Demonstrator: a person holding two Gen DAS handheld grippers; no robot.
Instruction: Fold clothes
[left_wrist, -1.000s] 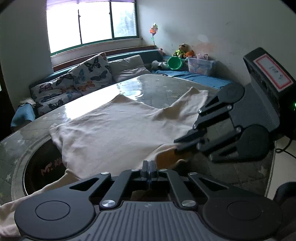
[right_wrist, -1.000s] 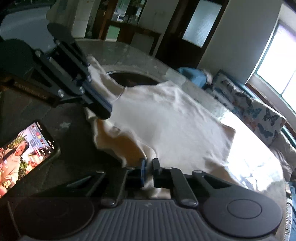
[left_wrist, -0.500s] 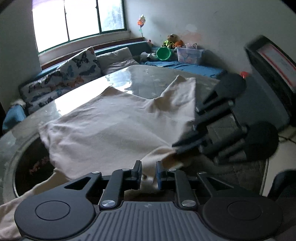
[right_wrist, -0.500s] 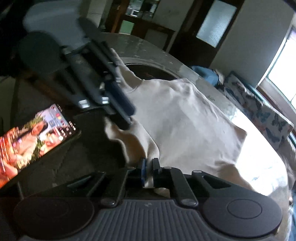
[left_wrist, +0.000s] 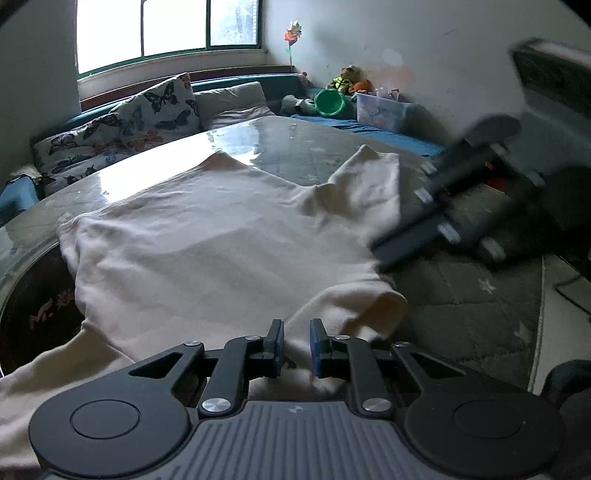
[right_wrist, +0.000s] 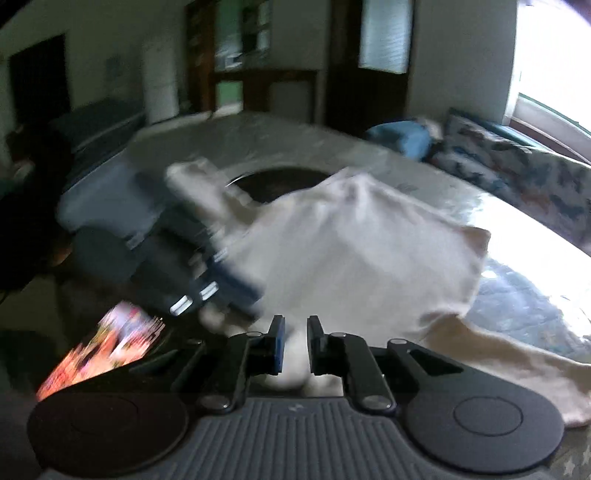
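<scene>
A cream shirt (left_wrist: 221, 251) lies spread on the glass-topped table (left_wrist: 295, 147), with a fold of its near edge rolled over at the front right. My left gripper (left_wrist: 296, 343) is open just above that near edge, and cloth shows below the gap. The right gripper (left_wrist: 380, 258) appears blurred at the right, by the shirt's edge. In the right wrist view the shirt (right_wrist: 351, 251) fills the middle. My right gripper (right_wrist: 295, 343) is open over its near hem. The left gripper (right_wrist: 255, 299) shows as a blur at the left.
A phone (right_wrist: 99, 350) with a lit screen lies on the table at the near left. A dark round opening (left_wrist: 33, 314) sits in the table under the shirt's left side. Butterfly cushions (left_wrist: 140, 122), a green bowl (left_wrist: 330, 101) and a plastic box (left_wrist: 384, 112) line the bench behind.
Both grippers have opened and let go of the shirt's near edge, which now lies on the table. The right gripper has drawn back to the right, and both views are blurred by motion.
</scene>
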